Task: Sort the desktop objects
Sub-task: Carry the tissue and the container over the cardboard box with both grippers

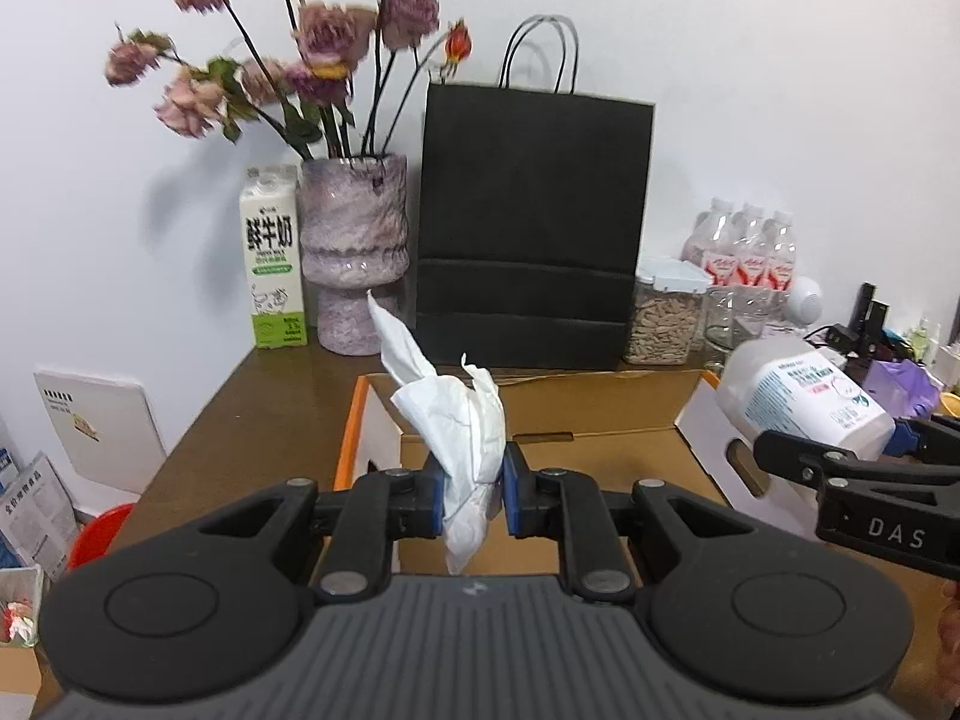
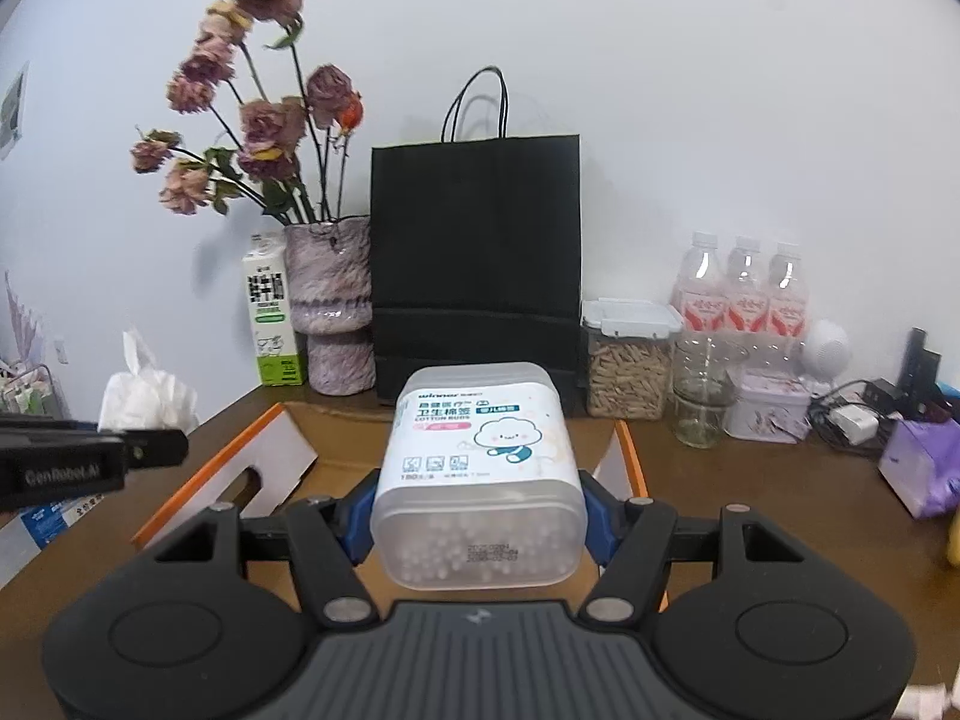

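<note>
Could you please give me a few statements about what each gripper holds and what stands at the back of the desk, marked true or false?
1. The left gripper is shut on a crumpled white tissue. True.
2. The right gripper is empty. False: it is shut on a cotton bud box.
3. The black paper bag stands upright against the wall. True.
4. The milk carton stands right of the bag. False: it stands left of the vase.
5. The cardboard box below the grippers is open. True.
</note>
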The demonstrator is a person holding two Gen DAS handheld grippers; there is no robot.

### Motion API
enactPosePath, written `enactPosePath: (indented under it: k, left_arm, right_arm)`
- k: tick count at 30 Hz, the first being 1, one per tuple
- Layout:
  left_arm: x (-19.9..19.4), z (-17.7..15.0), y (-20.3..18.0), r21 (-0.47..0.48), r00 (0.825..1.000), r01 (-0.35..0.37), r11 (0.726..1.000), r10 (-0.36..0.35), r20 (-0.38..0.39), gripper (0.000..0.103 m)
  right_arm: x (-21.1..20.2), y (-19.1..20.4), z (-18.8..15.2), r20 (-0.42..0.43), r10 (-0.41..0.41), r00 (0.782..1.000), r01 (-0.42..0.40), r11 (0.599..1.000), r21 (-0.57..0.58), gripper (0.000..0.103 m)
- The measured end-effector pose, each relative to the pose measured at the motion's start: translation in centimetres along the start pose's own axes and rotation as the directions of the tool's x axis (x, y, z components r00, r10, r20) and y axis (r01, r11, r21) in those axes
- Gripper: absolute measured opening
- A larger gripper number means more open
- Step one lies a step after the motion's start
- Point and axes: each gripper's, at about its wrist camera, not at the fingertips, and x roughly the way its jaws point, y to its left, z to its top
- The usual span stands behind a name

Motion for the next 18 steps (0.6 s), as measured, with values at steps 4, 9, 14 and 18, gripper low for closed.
enactPosePath:
  k: [4, 9, 14, 18]
  left_arm:
    - [4.1, 1.5, -0.5, 0.003, 0.998, -0.022, 1.000, 0.022, -0.063, 0.018]
    - [9.0, 2.4, -1.2, 0.038, 0.988, -0.066, 0.997, 0.071, -0.137, 0.018]
    - [12.9, 2.4, -1.5, 0.078, 0.971, -0.108, 0.991, 0.122, -0.203, 0.018]
    - [15.3, 2.1, -1.4, 0.105, 0.951, -0.134, 0.985, 0.158, -0.266, 0.018]
  right_arm:
    - [4.4, -0.1, 1.7, -0.050, -0.006, 0.999, 0.005, 1.000, -0.020, 0.063]
    - [9.4, -0.7, 2.4, -0.132, -0.016, 0.991, 0.014, 1.000, -0.017, 0.063]
    - [13.3, -1.2, 2.3, -0.204, -0.029, 0.978, 0.022, 0.999, -0.034, 0.063]
    - [15.4, -1.8, 1.8, -0.258, -0.038, 0.965, 0.030, 0.999, -0.036, 0.063]
